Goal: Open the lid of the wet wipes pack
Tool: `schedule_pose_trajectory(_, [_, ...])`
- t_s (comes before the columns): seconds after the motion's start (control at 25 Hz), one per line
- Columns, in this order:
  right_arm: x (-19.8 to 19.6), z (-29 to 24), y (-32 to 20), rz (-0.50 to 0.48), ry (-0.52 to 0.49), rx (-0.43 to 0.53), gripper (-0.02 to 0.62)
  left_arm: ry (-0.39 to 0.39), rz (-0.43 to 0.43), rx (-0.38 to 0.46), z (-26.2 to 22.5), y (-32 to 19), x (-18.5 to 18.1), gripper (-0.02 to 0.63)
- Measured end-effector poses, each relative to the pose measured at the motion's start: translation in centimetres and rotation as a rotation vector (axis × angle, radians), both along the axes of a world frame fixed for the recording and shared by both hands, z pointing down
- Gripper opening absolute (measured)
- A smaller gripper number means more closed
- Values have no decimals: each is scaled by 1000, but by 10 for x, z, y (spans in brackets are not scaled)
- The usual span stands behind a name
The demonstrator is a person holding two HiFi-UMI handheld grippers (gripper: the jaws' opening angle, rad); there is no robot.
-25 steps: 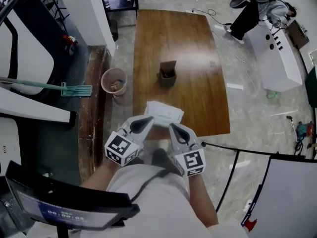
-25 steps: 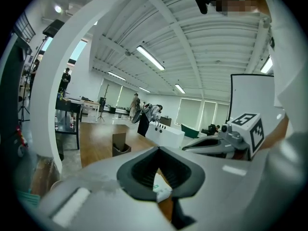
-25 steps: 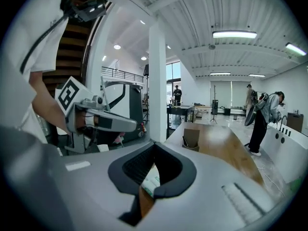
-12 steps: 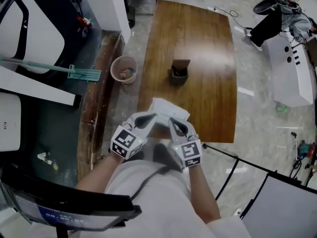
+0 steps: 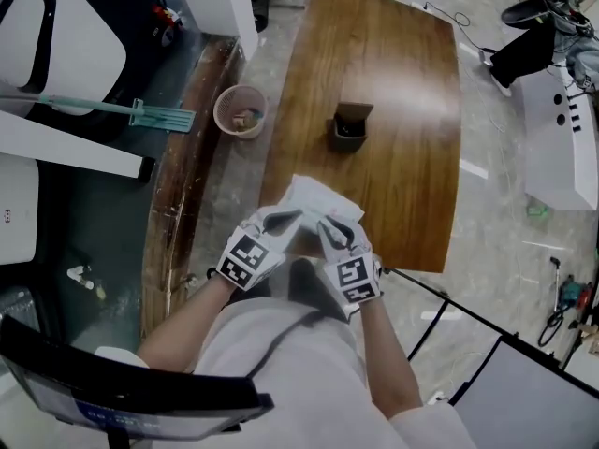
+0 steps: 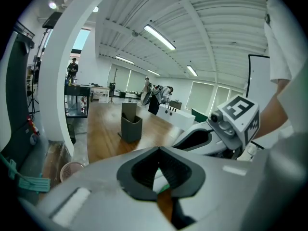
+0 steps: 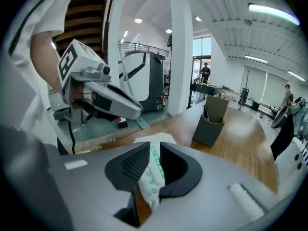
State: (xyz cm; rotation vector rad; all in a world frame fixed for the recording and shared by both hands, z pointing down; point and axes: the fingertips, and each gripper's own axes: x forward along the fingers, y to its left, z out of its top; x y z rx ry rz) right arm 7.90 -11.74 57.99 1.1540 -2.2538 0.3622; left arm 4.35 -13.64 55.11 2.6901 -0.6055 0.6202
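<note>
Close in, my left gripper (image 6: 159, 149) is pinched tight on the wet wipes pack (image 5: 318, 200). My right gripper (image 7: 155, 146) has just been opening, its jaws narrowly apart with the pack's crimped end between them. The pack is soft white film with green print. It sits at the near edge of the wooden table (image 5: 398, 171), long axis pointing away from me. Farther along stands a dark grey boxy holder (image 5: 348, 129), contents unclear. On the floor beside the table, a round pink basket (image 5: 241, 110) holds scraps.

Glossy wooden table (image 5: 393, 157); soft plastic wipes pack (image 5: 318, 199).

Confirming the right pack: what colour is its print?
Green on white wet wipes pack; clearest in right gripper view.
</note>
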Motion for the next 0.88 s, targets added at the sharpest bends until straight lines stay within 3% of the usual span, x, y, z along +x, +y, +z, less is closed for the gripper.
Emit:
schedule_pose_trajectory(0.36, [-4, 34, -9, -134, 112, -56, 190, -78, 16, -36, 44, 4, 4, 6])
schedule_pose_trajectory(0.72, [1, 53, -13, -216, 153, -106, 265, -123, -16, -79, 73, 6, 8, 5])
schedule_pose_trajectory(0.88, [0, 57, -15, -234, 158, -109, 267, -130, -19, -91, 80, 8, 10, 5])
